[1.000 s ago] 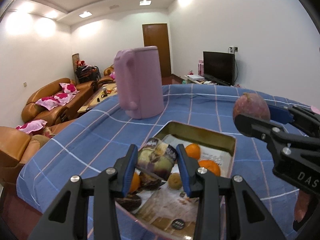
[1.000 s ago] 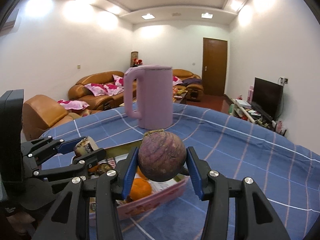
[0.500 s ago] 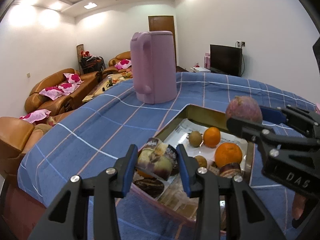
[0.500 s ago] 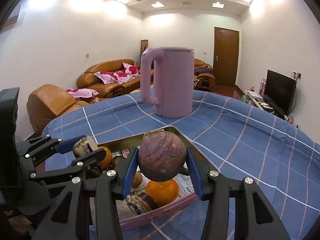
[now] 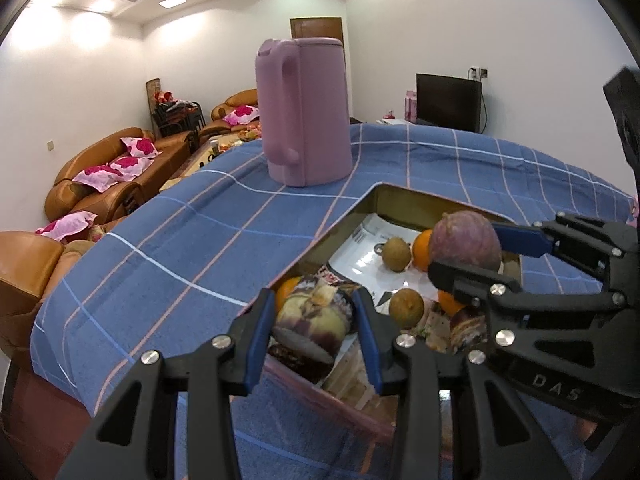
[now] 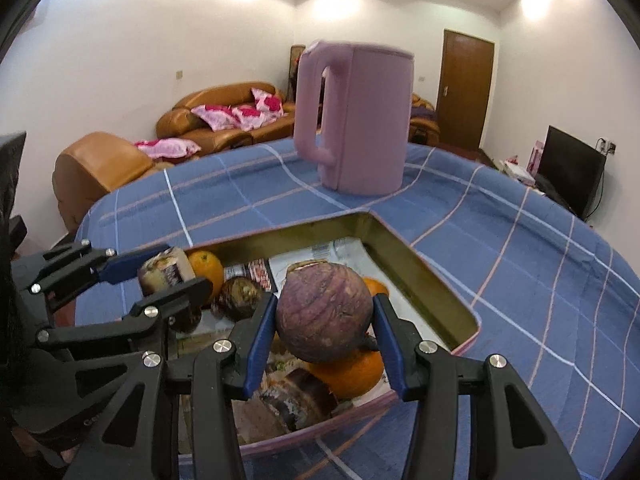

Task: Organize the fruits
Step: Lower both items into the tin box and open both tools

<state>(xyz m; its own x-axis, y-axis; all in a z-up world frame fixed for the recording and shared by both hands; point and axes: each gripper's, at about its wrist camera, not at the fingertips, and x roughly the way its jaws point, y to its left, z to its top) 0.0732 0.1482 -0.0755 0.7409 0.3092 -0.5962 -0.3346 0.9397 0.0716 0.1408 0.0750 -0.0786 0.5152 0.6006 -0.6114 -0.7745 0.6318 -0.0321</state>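
**Both fruits brought low over the tray**

The left gripper (image 5: 316, 338) jaws grasp a cut purple fruit (image 5: 314, 320); the right gripper (image 6: 325, 334) jaws clench a round purple fruit (image 6: 325, 316). Since a second ago both have sunk toward the tray (image 6: 424, 280), whose oranges (image 6: 348, 372) now lie just beneath the jaws. Release looks imminent.

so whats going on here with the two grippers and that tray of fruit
A person is sorting fruit with a hand-held gripper in each hand. The left hand-held gripper is shut on a cut purple fruit, and the right hand-held gripper is shut on a whole round purple fruit. Both hang over the tray, which holds oranges and small brown fruits. A pink jug stands behind.
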